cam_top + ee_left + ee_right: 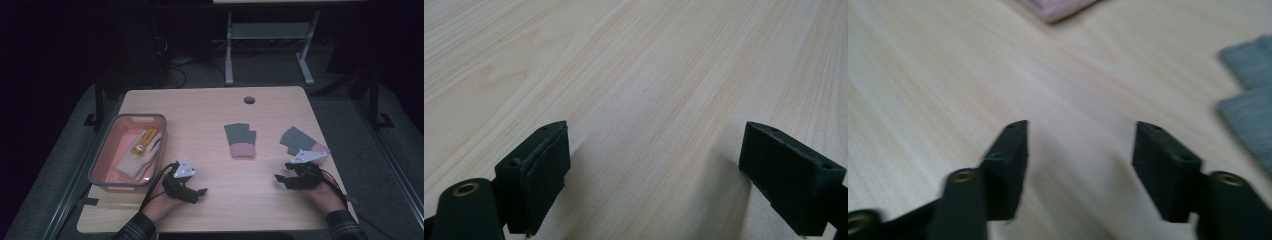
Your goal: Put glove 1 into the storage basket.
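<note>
**A:** Where did everything sit around the pink bin [102, 158]?

**B:** A cream and yellow glove [141, 152] already lay inside it. One grey fingerless glove with a pink cuff [241, 140] lay flat on the table [210, 107] to the right of the bin, well apart from it. Its twin [299, 140] lay farther from the bin again, near the table's right edge.

**A:** And the grippers?

**B:** The left gripper [199, 192] hovered just beside the bin's near right corner, jaws spread wide over bare wood, holding nothing. The right gripper [281, 178] was far right of the bin, just in front of the farther grey glove. Its jaws were parted too and empty. Its own view was blurred, but grey knit [1250, 107] showed off to one side, not between the jaws.

**A:** So what would have made a clean pick?

**B:** I judged the next step to be gathering a grey glove for the bin. The right gripper needed to swing until the cloth lay squarely between its jaws, then come down low. Pinching at the thick pink cuff would likely have held better than the thin finger ends. Soft knit could slip or drag, so a full close before lifting mattered.
</note>
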A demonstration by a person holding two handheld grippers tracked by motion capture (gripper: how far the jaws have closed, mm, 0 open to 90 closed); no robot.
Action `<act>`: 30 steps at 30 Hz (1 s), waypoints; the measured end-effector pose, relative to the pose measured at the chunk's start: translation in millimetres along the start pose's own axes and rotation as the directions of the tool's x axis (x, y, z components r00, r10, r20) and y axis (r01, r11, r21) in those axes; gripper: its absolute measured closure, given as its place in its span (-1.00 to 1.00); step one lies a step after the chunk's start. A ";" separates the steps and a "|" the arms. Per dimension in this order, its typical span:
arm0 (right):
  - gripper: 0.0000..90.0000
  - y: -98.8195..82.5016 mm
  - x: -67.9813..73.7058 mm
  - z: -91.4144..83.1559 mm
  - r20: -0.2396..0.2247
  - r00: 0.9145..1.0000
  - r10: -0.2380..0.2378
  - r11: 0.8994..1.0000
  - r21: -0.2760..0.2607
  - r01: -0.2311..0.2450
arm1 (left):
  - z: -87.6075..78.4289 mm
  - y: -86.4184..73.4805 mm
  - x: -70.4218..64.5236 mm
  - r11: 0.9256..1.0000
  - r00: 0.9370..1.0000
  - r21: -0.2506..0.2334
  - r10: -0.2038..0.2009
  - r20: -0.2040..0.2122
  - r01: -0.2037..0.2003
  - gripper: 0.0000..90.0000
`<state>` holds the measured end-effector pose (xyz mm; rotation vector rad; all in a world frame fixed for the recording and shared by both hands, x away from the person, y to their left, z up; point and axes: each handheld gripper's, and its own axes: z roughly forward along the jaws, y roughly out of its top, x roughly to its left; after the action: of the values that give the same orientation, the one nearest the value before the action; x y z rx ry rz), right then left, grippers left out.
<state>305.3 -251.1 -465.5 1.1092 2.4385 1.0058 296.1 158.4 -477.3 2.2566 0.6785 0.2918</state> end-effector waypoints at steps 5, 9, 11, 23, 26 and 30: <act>0.57 12.8 -15.6 -14.3 0.064 0.998 0.002 0.999 -0.037 0.000 | -0.3 -0.1 -0.6 1.000 1.000 0.001 -0.004 -0.003 0.004 -0.72; 0.96 14.9 -30.9 -21.5 0.094 0.995 0.018 0.999 -0.035 -0.015 | -0.3 -0.2 -0.6 1.000 1.000 0.001 -0.006 -0.003 0.006 -0.72; 1.00 15.7 -40.2 -25.7 0.103 0.994 0.044 0.998 -0.042 -0.040 | -0.4 -0.2 -0.6 1.000 1.000 0.001 -0.006 -0.003 0.006 -0.72; 1.00 10.5 -82.2 -35.4 0.226 0.968 0.106 0.994 -0.044 -0.099 | 0.1 0.2 -0.2 1.000 1.000 0.000 -0.003 -0.002 0.003 -0.72; 1.00 4.6 -92.7 -35.3 0.245 0.962 0.123 0.992 -0.031 -0.119 | 0.3 0.2 -0.3 1.000 1.000 -0.001 -0.005 -0.002 0.005 -0.72; 1.00 -6.4 -102.9 -34.2 0.247 0.957 0.153 0.988 -0.029 -0.151 | 0.4 0.4 -0.2 1.000 1.000 0.000 -0.006 -0.002 0.006 -0.72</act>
<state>353.1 -347.2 -448.6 1.3487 2.1756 0.8608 296.3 157.8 -477.3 2.2545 0.6855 0.2908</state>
